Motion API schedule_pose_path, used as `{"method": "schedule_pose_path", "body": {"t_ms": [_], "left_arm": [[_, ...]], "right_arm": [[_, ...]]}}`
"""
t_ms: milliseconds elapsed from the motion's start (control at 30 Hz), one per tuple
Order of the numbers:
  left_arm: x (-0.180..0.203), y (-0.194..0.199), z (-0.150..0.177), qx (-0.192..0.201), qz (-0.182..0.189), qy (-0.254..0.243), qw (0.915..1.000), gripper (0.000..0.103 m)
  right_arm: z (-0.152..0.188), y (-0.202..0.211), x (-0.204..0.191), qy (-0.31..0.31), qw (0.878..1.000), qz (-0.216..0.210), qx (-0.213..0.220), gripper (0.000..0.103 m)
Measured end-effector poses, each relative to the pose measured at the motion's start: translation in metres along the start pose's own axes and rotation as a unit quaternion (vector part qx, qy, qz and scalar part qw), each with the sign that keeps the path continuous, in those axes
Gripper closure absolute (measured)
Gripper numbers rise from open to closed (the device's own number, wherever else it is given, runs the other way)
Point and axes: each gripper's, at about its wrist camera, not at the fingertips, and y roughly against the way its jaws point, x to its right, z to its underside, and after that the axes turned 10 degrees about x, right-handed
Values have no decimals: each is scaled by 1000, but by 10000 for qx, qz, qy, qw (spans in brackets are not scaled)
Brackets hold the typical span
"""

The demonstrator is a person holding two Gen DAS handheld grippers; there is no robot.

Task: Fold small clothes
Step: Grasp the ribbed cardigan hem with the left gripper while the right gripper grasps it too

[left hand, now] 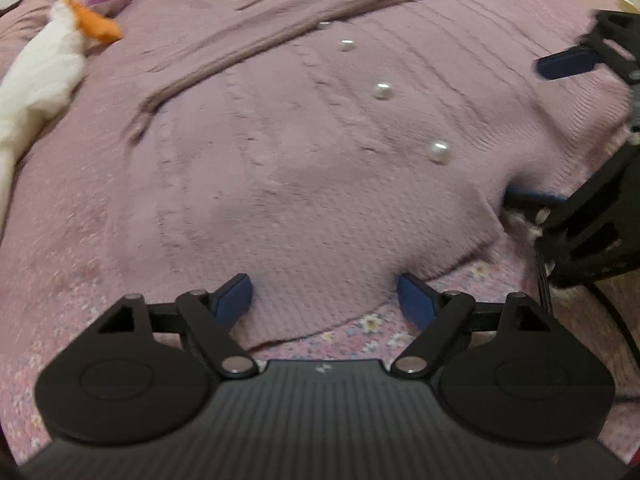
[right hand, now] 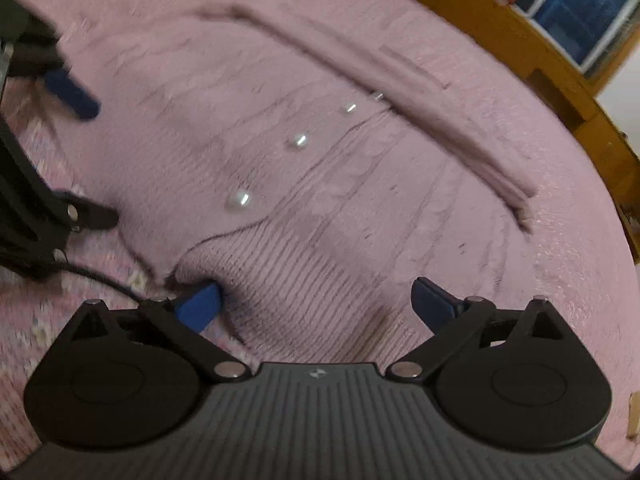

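Observation:
A small pink knitted cardigan [left hand: 304, 168] with pearl buttons [left hand: 439, 151] lies flat on a pink bedspread, one sleeve [left hand: 288, 28] folded across its upper part. My left gripper [left hand: 324, 298] is open, its blue fingertips straddling the cardigan's lower hem. In the right wrist view the cardigan [right hand: 320, 200] and its buttons [right hand: 239, 199] fill the middle. My right gripper [right hand: 316, 300] is open over the hem at the other corner, its left fingertip [right hand: 200, 304] at the cloth's edge. Each gripper shows at the side of the other's view.
A white plush toy with an orange beak [left hand: 44, 76] lies at the bed's far left. The floral bedspread [left hand: 372, 324] shows below the hem. A wooden bed frame [right hand: 560, 80] and a window [right hand: 580, 8] stand at the right.

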Motion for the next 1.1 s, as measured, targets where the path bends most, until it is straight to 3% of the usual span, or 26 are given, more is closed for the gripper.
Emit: {"method": "schedule_pose_path", "body": {"t_ms": [100, 367, 600, 767, 1033, 1100], "left_arm": [[-4, -3, -5, -45, -27, 135, 9999, 19], [7, 1, -6, 123, -133, -78, 9998, 19], [4, 1, -11, 369, -148, -18, 9992, 18], [0, -6, -21, 523, -258, -45, 9983, 19], [-1, -6, -20, 705, 125, 166, 9973, 46], [-2, -5, -19, 762, 264, 302, 9963, 63]], "right_arm": [[-5, 3, 10, -322, 9992, 191, 172, 2], [-2, 8, 34, -1379, 9887, 261, 519, 4], [4, 0, 30, -1539, 9878, -89, 216, 4], [7, -3, 22, -1503, 9886, -78, 56, 4], [9, -7, 9, -1480, 9890, 46, 80, 22], [8, -6, 8, -1524, 9881, 113, 144, 34]]}}
